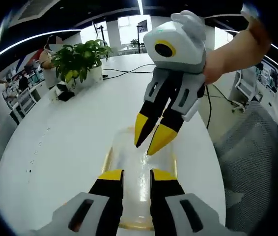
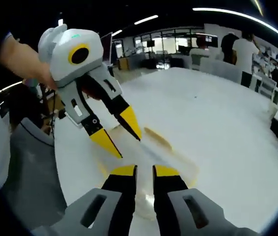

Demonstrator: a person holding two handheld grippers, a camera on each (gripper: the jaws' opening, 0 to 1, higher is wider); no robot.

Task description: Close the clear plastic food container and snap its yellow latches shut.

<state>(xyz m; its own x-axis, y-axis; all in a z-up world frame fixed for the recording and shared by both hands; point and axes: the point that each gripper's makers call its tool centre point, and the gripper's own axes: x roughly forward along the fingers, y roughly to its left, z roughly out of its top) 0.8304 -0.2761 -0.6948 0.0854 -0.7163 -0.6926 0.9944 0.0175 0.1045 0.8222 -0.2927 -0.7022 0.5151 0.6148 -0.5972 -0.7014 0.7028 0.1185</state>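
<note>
We see a clear plastic food container lying on a white table, and much of it is hard to read. Its transparent body nearly vanishes against the tabletop, so we make it out mainly by its yellowish edges. In the left gripper view the near end of the container is hidden behind the left gripper, whose two yellow-tipped jaws rise from the bottom with a narrow gap between them, holding nothing. We cannot tell whether the lid is seated or the yellow latches are snapped.

The right gripper reaches in from the upper right of that view, held by a person's hand. Its jaws point down at the far part of the container, the tips slightly parted and gripping nothing; whether they touch the plastic we cannot tell.

In the right gripper view the container lies just ahead of the right gripper, partly covered by its jaws. The left gripper comes in from the upper left, jaws spread, tips over the container's left edge.

A potted plant stands well apart on the table.
</note>
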